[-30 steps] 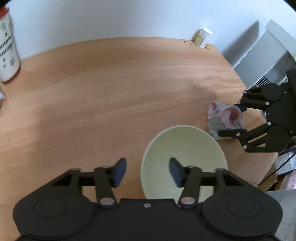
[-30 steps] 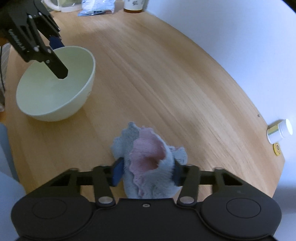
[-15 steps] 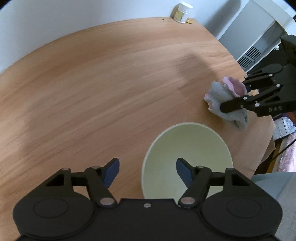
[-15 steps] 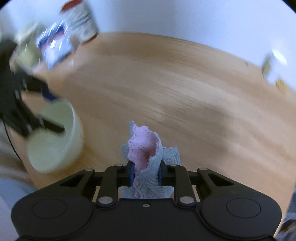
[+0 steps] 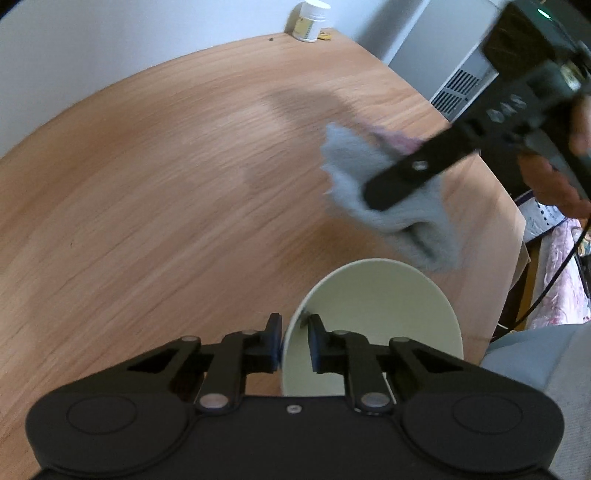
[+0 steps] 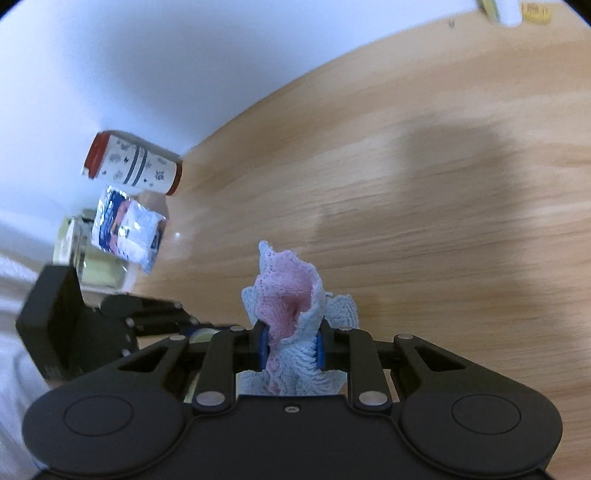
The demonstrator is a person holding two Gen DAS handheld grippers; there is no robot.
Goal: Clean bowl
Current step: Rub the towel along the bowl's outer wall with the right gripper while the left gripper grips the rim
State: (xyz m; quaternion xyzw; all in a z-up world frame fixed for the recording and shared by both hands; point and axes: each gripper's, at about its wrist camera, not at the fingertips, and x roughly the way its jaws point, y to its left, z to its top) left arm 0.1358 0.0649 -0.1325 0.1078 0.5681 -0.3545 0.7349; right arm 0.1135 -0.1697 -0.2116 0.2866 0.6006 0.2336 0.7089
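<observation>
- Left claw (image 5: 293, 341) sits at lower centre of its own view, nearly fully closed, one pad either side of the near rim of the pale green bowl (image 5: 384, 317); it has the bowl's wall pinched.
- Bowl sits in the lower right of the left view, on the wooden surface (image 5: 166, 184), near the surface's edge.
- Right claw (image 6: 290, 349) is clamped on a bunched blue-and-pink cloth (image 6: 291, 314); the cloth fills the gap between the pads and spills out above and below.
- In the left view that cloth (image 5: 373, 184) hangs blurred just above and beyond the bowl's far rim, apart from it as far as I can tell.
- Step in hand, by my reading: bowl steadied, cloth picked up, wiping not yet begun.
- Next move likely calls for lowering the cloth into the bowl's hollow and rubbing it round the inside while the left claw holds the rim firm.
- Left view only: bowl's interior, a small white-capped jar (image 5: 308, 22) at the top edge, a hand (image 5: 554, 181) on the right tool.
- Right view only: red-capped patterned canister (image 6: 133, 168) and a foil packet (image 6: 127, 230) at the left; the bowl is barely visible there behind the claw body.
</observation>
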